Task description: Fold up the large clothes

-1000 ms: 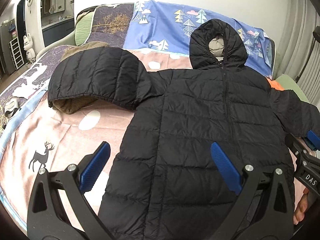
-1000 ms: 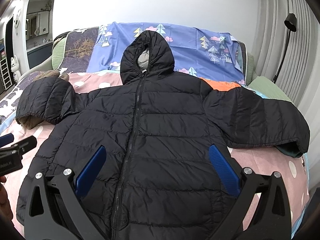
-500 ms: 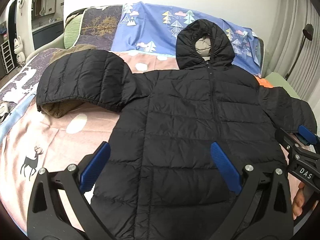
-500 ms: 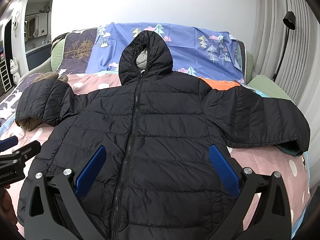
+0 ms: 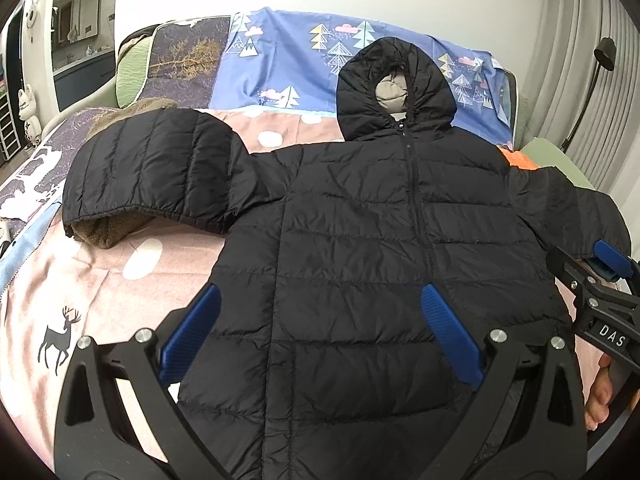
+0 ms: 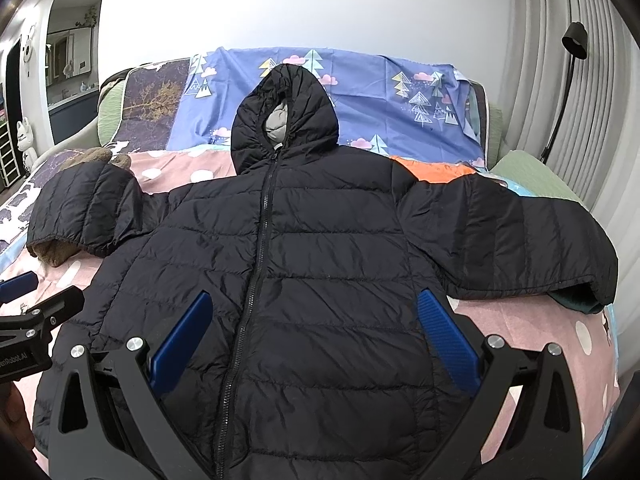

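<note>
While the black jacket (image 6: 320, 264) lies flat, both grippers' fingers (image 5: 450, 332) (image 6: 446, 340) hover spread.

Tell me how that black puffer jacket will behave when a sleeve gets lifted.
The black puffer jacket looks quilted and puffy, so it is probably light for its size. Its sleeve lies limp, so it would likely flop and drag the body. The shell's sheen suggests it may slip between the pads.

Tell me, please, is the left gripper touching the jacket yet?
Cannot tell. In the left wrist view the open left gripper frames the jacket, but no contact or gap shows plainly.
</note>
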Tool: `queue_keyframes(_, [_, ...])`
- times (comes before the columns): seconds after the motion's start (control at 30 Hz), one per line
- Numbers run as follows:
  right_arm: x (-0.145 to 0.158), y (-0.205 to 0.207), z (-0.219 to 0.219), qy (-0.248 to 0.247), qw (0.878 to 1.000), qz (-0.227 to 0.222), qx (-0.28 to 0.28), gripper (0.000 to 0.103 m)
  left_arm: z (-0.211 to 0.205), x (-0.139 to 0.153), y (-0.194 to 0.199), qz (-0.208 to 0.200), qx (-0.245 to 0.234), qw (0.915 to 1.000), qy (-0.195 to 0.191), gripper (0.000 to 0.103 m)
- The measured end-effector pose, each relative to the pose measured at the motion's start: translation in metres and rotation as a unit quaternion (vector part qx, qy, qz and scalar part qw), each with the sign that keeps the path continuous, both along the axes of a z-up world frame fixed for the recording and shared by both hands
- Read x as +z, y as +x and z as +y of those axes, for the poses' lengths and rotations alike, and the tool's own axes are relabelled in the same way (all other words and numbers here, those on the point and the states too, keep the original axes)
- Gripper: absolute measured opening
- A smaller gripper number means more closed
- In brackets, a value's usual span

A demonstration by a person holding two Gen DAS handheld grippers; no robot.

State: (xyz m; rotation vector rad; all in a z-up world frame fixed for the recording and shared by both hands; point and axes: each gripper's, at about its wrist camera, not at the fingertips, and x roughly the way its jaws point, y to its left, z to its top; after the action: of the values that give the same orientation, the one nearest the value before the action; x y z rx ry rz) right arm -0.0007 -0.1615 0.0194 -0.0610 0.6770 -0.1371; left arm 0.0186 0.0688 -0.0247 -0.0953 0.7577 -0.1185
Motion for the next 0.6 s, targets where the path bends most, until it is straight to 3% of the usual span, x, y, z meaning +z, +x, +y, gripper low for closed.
queue_keyframes(0.47, [0.008, 0.007, -0.004, -0.016, 1.0, -0.008, 0.009, 0.102, -0.008, 0.011, 0.012, -0.013, -0.018, 0.9997, 0.006, 0.099])
queue_keyframes(0.6, [0.025, 0.033, -0.011, 0.0, 0.999, -0.008, 0.051, 0.102, -0.011, 0.023, 0.044, -0.01, -0.065, 0.9973, -0.035, 0.077])
